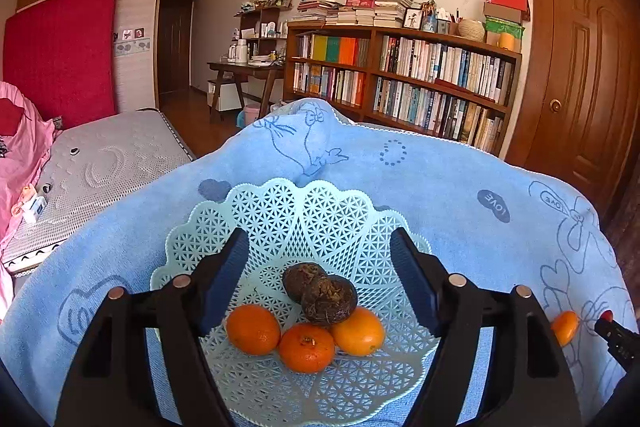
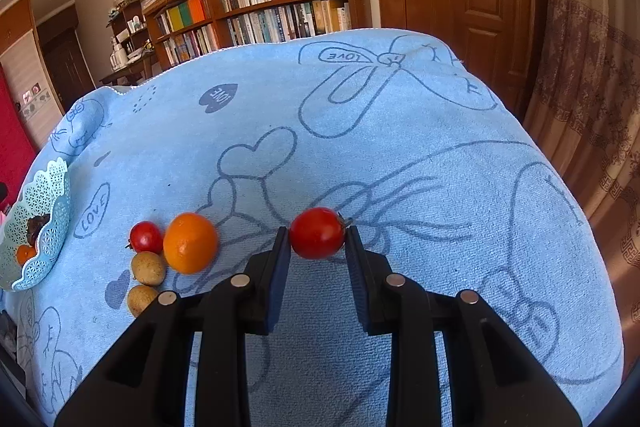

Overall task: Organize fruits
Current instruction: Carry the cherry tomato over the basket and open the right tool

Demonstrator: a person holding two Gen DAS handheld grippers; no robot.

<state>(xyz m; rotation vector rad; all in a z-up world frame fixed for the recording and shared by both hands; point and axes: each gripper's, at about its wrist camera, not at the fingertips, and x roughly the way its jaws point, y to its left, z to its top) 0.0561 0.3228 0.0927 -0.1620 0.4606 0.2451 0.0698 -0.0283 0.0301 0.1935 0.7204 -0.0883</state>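
The right gripper (image 2: 318, 233) clamps 1 small tomato (image 2: 317, 233) at frame centre by its sides; soft, smooth, so squeeze lightly. The left gripper (image 1: 320, 255) gapes empty.

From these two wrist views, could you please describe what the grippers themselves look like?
Both match: the left gripper and right gripper have matte black angular bodies with cut-out slots, round silver studs on top, and flat fingers faced with dark blue ribbed pads. No cables, markings or sleeves show.
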